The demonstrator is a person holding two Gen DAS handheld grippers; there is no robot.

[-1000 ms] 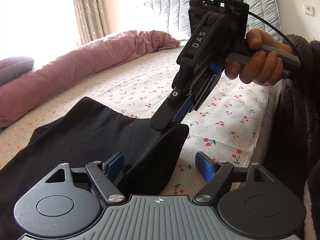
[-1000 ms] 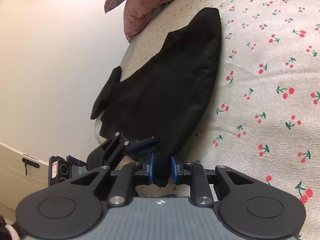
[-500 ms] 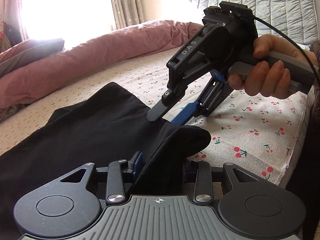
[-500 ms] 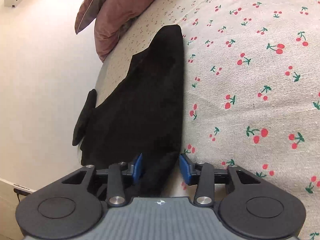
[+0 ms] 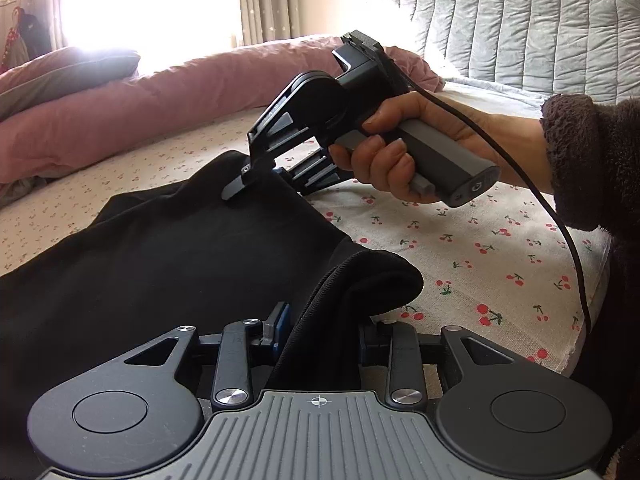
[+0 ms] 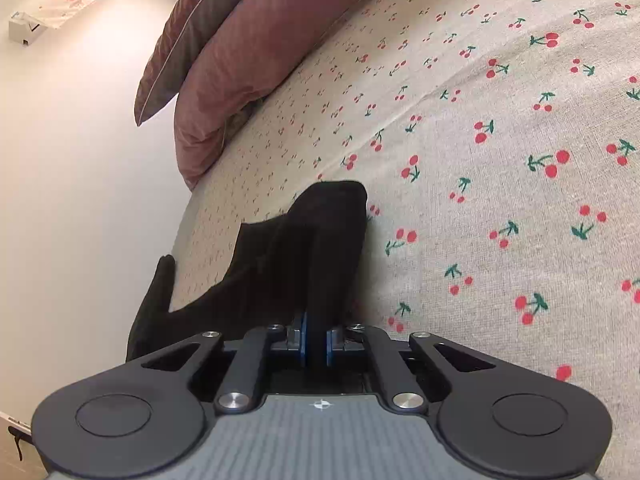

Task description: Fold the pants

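Black pants [image 5: 160,264] lie on the cherry-print bed sheet [image 5: 500,240]. My left gripper [image 5: 320,332] is shut on a thick bunch of the pants' near edge, which fills the gap between its blue pads. My right gripper [image 5: 256,176] shows in the left wrist view, held by a hand, with its fingers pinching the pants' far edge. In the right wrist view the right gripper [image 6: 315,340] is shut on a fold of the pants [image 6: 304,252], which stretch away towards the bed's edge.
A pink duvet [image 5: 140,116] lies rolled along the far side of the bed, also in the right wrist view [image 6: 256,52]. A grey quilted headboard [image 5: 520,28] stands at the back right. A bright window with curtains [image 5: 256,0] is behind. The bed's edge drops to a pale floor [image 6: 80,200].
Both grippers closed on the pants: the left from wide open, the right reopened briefly and re-gripped. The right gripper moved further away along the pants' edge.
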